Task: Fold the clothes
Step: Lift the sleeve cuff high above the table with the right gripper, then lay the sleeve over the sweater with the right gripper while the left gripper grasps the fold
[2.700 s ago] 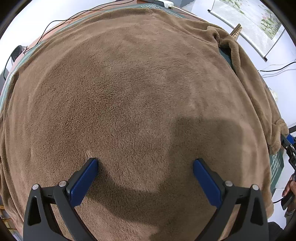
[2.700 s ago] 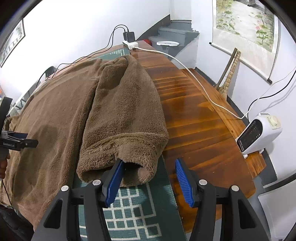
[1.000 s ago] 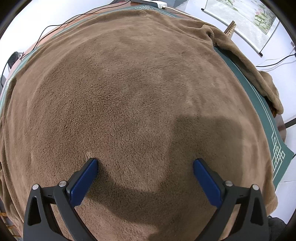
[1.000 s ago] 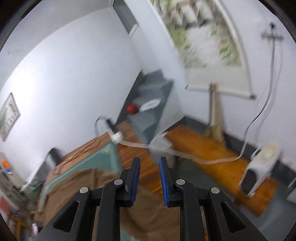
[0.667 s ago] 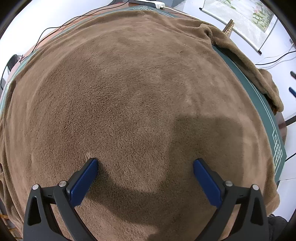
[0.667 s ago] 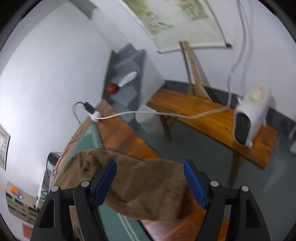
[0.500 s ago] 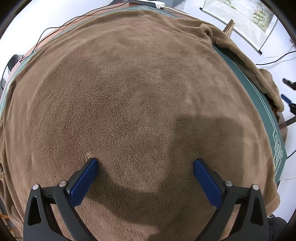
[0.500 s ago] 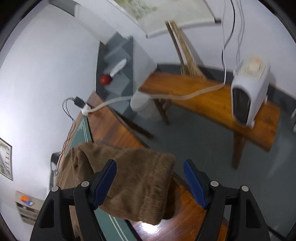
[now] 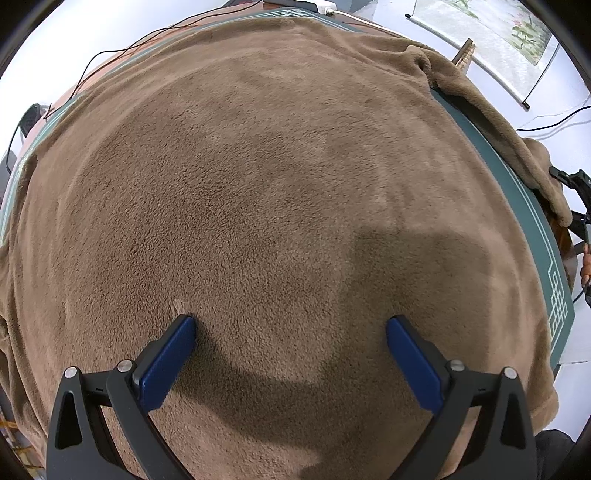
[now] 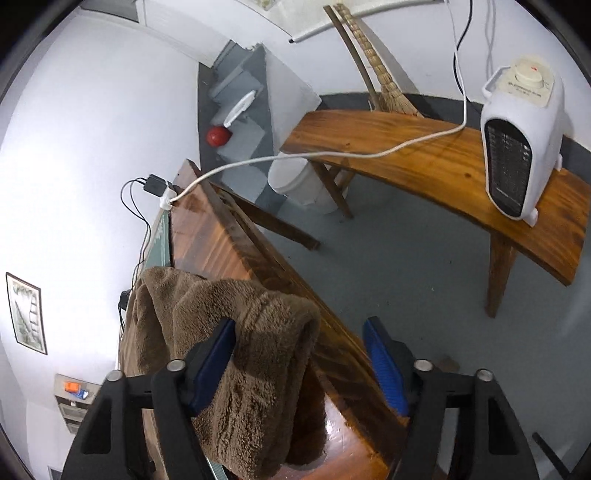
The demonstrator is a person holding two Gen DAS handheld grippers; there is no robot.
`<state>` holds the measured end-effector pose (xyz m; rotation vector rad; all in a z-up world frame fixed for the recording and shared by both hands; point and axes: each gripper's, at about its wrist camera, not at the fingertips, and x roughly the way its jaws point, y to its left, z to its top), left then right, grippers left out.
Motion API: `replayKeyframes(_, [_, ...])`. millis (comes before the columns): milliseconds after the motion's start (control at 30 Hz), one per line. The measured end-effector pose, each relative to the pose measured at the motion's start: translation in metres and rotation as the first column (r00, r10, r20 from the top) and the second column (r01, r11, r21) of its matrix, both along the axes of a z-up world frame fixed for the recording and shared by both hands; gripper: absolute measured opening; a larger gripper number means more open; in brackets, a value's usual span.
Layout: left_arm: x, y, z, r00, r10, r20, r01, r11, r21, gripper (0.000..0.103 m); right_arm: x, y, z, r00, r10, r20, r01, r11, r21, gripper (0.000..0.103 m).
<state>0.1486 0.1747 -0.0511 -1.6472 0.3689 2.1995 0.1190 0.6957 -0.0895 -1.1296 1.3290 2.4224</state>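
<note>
Brown fleece garment (image 9: 280,192) spread wide over green mat (image 9: 532,236) on wooden table (image 10: 221,254), filling nearly all of left wrist view. Left gripper (image 9: 290,325) spread wide, blue pads (image 9: 168,360) pressed down onto the fleece, nothing pinched between them. Sleeve (image 10: 258,354) draped over table's right edge, hanging toward grey floor (image 10: 399,266). Right gripper (image 10: 299,328) open wide, sleeve end lying between the fingers and against the left pad, not clamped. Around: white fan heater (image 10: 517,140) standing on wooden bench (image 10: 424,151), its white cable (image 10: 295,157) strung across to power strip (image 10: 162,190) at table's far corner; broom (image 10: 384,70) leaning on wall behind bench; white bucket (image 10: 299,181) under it; red ball (image 10: 218,136) on grey steps; scroll painting (image 9: 491,33) on wall.
</note>
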Motion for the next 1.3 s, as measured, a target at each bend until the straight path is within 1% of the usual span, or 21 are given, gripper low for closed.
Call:
replayKeyframes(33, [-0.008, 0.005, 0.004, 1.0, 0.001, 0.0, -0.001, 1.0, 0.0, 0.103, 0.0, 0.0, 0.002, 1.0, -0.002, -0.007, 0.002, 1.0, 0.009, 0.057])
replayKeyframes(100, [-0.022, 0.013, 0.013, 1.0, 0.003, -0.001, -0.003, 1.0, -0.001, 0.103, 0.0, 0.001, 0.008, 0.999, 0.001, -0.037, -0.001, 1.0, 0.006, 0.044])
replayKeyframes(167, [-0.02, 0.014, 0.014, 1.0, 0.006, -0.002, -0.006, 1.0, -0.003, 0.103, 0.0, 0.001, 0.015, 0.996, 0.016, -0.087, -0.018, 1.0, -0.025, 0.04])
replayKeyframes(267, [-0.017, 0.016, 0.017, 1.0, 0.01, -0.005, -0.01, 1.0, -0.004, 0.103, 0.0, -0.001, 0.023, 0.99, 0.054, -0.129, -0.06, 0.997, -0.039, 0.04])
replayKeyframes(333, [-0.014, 0.017, 0.018, 1.0, 0.011, -0.006, -0.011, 1.0, -0.003, 0.103, -0.001, -0.003, 0.025, 0.99, 0.069, -0.122, -0.073, 0.997, -0.025, 0.04])
replayKeyframes(467, [-0.01, 0.02, 0.021, 1.0, 0.012, -0.005, -0.012, 1.0, -0.004, 0.103, -0.004, -0.005, 0.019, 0.987, 0.091, -0.129, -0.099, 0.993, -0.064, 0.041])
replayKeyframes(567, [-0.006, 0.022, 0.023, 1.0, 0.014, -0.006, -0.014, 1.0, -0.005, 0.103, -0.006, -0.013, 0.018, 0.979, 0.143, -0.145, -0.154, 0.985, -0.073, 0.043])
replayKeyframes(667, [-0.002, 0.024, 0.026, 1.0, 0.015, -0.007, -0.015, 1.0, -0.005, 0.103, -0.009, -0.021, 0.015, 0.975, 0.177, -0.131, -0.186, 0.98, -0.064, 0.043])
replayKeyframes(733, [0.002, 0.016, 0.027, 1.0, 0.014, -0.008, -0.015, 1.0, -0.004, 0.103, -0.009, -0.025, 0.012, 0.975, 0.182, -0.129, -0.192, 0.979, -0.067, 0.043])
replayKeyframes(767, [0.004, 0.008, 0.028, 1.0, 0.014, -0.008, -0.014, 1.0, -0.004, 0.103, -0.008, -0.025, 0.012, 0.975, 0.176, -0.137, -0.188, 0.979, -0.077, 0.047])
replayKeyframes(800, [0.006, 0.0, 0.029, 1.0, 0.014, -0.008, -0.014, 1.0, -0.003, 0.103, -0.008, -0.027, 0.013, 0.975, 0.177, -0.137, -0.188, 0.98, -0.071, 0.055])
replayKeyframes(833, [0.007, -0.001, 0.029, 1.0, 0.013, -0.009, -0.013, 1.0, -0.003, 0.103, -0.007, -0.028, 0.015, 0.974, 0.178, -0.137, -0.188, 0.98, -0.064, 0.059])
replayKeyframes(867, [0.008, -0.016, 0.028, 1.0, 0.013, -0.01, -0.013, 1.0, -0.002, 0.103, -0.007, -0.03, 0.016, 0.974, 0.178, -0.137, -0.188, 0.981, -0.058, 0.06])
replayKeyframes(1000, [0.014, -0.016, 0.031, 1.0, 0.012, -0.013, -0.012, 1.0, 0.0, 0.103, -0.005, -0.036, 0.022, 0.974, 0.181, -0.138, -0.187, 0.982, -0.034, 0.059])
replayKeyframes(1033, [0.015, -0.016, 0.032, 1.0, 0.011, -0.013, -0.011, 1.0, 0.0, 0.103, -0.004, -0.038, 0.023, 0.974, 0.181, -0.139, -0.187, 0.982, -0.028, 0.057])
replayKeyframes(1100, [0.018, -0.016, 0.033, 1.0, 0.01, -0.013, -0.01, 1.0, 0.001, 0.103, -0.003, -0.041, 0.026, 0.973, 0.182, -0.139, -0.186, 0.982, -0.016, 0.031])
replayKeyframes(1233, [0.024, -0.015, 0.037, 1.0, 0.006, -0.013, -0.006, 1.0, 0.003, 0.103, -0.001, -0.048, 0.032, 0.973, 0.185, -0.14, -0.186, 0.983, 0.008, 0.029])
replayKeyframes(1267, [0.025, -0.015, 0.038, 1.0, 0.006, -0.013, -0.005, 1.0, 0.003, 0.103, -0.001, -0.05, 0.035, 0.971, 0.186, -0.148, -0.187, 0.982, 0.008, 0.029])
replayKeyframes(1300, [0.026, -0.015, 0.039, 1.0, 0.006, -0.011, -0.006, 1.0, 0.003, 0.103, -0.001, -0.053, 0.043, 0.965, 0.187, -0.183, -0.192, 0.981, -0.013, 0.029])
